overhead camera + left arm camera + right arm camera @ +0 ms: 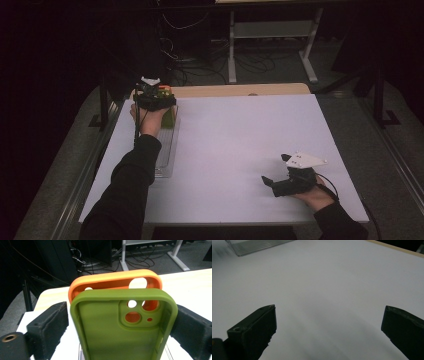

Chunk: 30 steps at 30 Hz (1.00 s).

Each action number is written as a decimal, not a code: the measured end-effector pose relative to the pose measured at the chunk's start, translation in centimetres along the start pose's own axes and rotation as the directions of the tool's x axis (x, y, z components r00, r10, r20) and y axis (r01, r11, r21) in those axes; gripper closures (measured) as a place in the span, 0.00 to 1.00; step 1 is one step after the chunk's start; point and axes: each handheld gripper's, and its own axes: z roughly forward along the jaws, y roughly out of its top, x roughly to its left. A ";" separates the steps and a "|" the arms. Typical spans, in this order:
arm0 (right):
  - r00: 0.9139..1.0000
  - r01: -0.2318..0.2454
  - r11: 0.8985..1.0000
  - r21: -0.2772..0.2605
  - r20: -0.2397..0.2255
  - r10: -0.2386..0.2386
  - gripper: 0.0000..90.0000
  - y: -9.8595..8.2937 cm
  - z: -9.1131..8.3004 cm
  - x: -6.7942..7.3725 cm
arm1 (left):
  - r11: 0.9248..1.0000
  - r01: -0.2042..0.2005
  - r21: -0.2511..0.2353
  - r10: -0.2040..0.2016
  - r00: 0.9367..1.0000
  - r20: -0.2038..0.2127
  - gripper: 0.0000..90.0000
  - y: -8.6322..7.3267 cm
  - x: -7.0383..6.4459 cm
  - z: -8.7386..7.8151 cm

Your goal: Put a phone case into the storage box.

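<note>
Standing upright at the far left of the white table (240, 145), at the far end of a clear ribbed tray (166, 150): an olive-green phone case (120, 332), open side facing the left gripper's camera, soft matte walls, rounded corners, a raised camera block with round cut-outs. Directly behind it, an orange phone case (112, 280), upright as well, its rim showing above the green one and its colour visible through the green cut-outs. Spread on either side of the green case, the left gripper (122, 322); right pad against the case edge, left pad just beside the other edge, contact there impossible to tell. From the high view, merely a green and orange patch under the left gripper. Held low over bare table near the front right, well apart from the cases: the right gripper (329, 327), jaws wide apart, nothing between them.
</note>
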 end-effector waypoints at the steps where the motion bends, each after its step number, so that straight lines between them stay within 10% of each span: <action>1: 1.000 -0.001 1.000 0.000 0.000 0.001 0.00 0.0 0.0 0.0 | 1.000 0.009 -0.004 -0.009 1.000 0.000 0.03 0.0 0.0 0.0; 15: 1.000 0.002 1.000 0.001 -0.001 -0.002 0.00 0.0 0.1 0.0 | 0.999 0.023 -0.040 -0.019 0.996 0.090 0.00 0.5 0.4 -1.4; 30: 1.000 0.004 1.000 0.004 -0.013 -0.004 0.00 0.0 0.1 0.0 | 0.999 -0.040 0.002 0.038 0.952 0.303 0.00 -0.6 1.3 -4.2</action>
